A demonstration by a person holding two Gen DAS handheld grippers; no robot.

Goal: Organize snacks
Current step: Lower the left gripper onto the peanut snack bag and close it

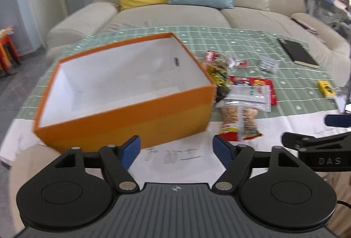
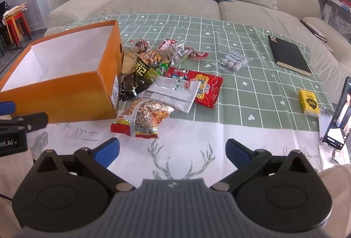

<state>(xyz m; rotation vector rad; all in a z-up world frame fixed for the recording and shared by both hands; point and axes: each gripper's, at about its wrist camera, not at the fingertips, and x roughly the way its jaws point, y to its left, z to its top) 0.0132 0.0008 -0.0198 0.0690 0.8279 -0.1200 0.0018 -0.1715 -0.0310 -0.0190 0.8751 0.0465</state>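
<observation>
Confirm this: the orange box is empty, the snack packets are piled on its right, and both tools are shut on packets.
Not quite. The orange box is empty and the snack packets lie to its right, but the left tool and right tool are both open and hold nothing, as each wrist view shows.

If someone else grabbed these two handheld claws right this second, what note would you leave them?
Left gripper: open, empty, hovering in front of the orange box.
Right gripper: open, empty, above the near table edge.
The box looks empty inside.
Snacks lie piled right of the box: noodle snack bag nearest, a white packet over the red packet, more behind. A clear pack of balls sits apart.
Done: nothing packed. Left: move every snack into the box.
</observation>
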